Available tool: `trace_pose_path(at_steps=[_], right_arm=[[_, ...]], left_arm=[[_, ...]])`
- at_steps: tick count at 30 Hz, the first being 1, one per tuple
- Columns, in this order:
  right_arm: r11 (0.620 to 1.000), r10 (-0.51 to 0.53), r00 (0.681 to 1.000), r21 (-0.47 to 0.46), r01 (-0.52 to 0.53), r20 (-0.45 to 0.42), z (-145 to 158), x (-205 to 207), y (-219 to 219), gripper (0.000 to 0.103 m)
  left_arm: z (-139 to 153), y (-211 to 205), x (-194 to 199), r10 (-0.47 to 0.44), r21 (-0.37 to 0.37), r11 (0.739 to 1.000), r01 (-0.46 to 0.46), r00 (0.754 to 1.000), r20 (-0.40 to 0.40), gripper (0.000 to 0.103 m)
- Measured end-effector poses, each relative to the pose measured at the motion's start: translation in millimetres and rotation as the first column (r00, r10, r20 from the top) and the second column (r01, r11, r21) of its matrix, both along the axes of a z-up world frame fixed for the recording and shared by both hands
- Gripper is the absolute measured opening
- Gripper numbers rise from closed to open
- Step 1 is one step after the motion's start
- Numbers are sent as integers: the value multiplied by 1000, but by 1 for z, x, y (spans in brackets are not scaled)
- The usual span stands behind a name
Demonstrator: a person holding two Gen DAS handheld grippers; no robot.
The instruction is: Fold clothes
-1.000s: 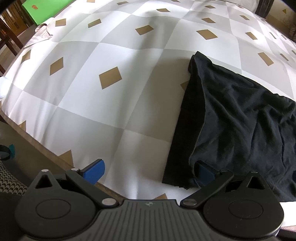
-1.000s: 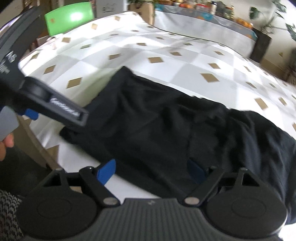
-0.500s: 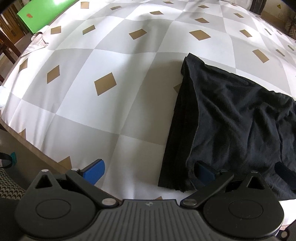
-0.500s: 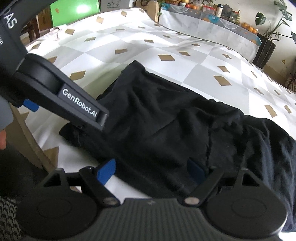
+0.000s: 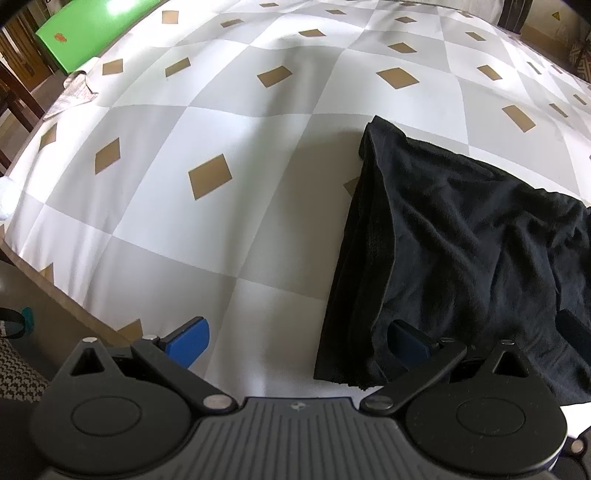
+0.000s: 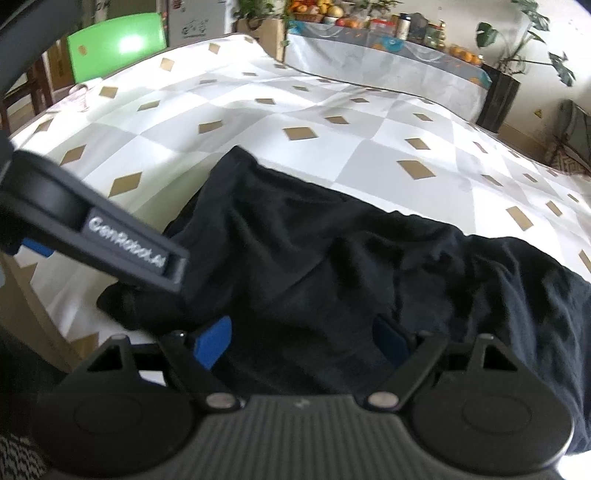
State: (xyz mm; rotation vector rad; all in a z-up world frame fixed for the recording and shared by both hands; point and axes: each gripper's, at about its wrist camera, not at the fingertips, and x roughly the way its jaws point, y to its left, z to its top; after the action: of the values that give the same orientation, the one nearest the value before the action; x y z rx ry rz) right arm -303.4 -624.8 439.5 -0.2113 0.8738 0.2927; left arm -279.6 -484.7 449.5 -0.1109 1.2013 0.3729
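Note:
A crumpled black garment (image 5: 461, 240) lies on the checked tablecloth (image 5: 207, 229), near the table's front edge. In the left wrist view my left gripper (image 5: 297, 341) is open at the garment's near left corner. Its right fingertip (image 5: 408, 338) is tucked under the lifted cloth edge, and its left fingertip (image 5: 188, 345) is over bare tablecloth. In the right wrist view my right gripper (image 6: 301, 339) is open low over the black garment (image 6: 332, 258), both pads above cloth. The left gripper's body (image 6: 110, 236) shows at the garment's left end.
A green chair back (image 5: 92, 33) stands beyond the far left corner, with a folded paper (image 5: 74, 96) by it. A counter with fruit and jars (image 6: 369, 26) and a potted plant (image 6: 535, 48) lie behind. The table's wooden front edge (image 5: 74, 310) is close.
The right gripper has come closer over the garment and tilted up, and its tip now shows at the right edge of the left view. The left gripper has barely shifted.

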Motion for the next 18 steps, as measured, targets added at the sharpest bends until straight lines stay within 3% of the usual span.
trace_pose_path(at_steps=[9,18], right_arm=[[994,-89,996,63,90,-27,-2,17,-14,82],[971,-170,982,155,181,-83,1,38,-32,82]], left_arm=[[7,11,0,37,28,999,-38,999,17,103],[15,28,0,101,2,995,-101,994,40,103]])
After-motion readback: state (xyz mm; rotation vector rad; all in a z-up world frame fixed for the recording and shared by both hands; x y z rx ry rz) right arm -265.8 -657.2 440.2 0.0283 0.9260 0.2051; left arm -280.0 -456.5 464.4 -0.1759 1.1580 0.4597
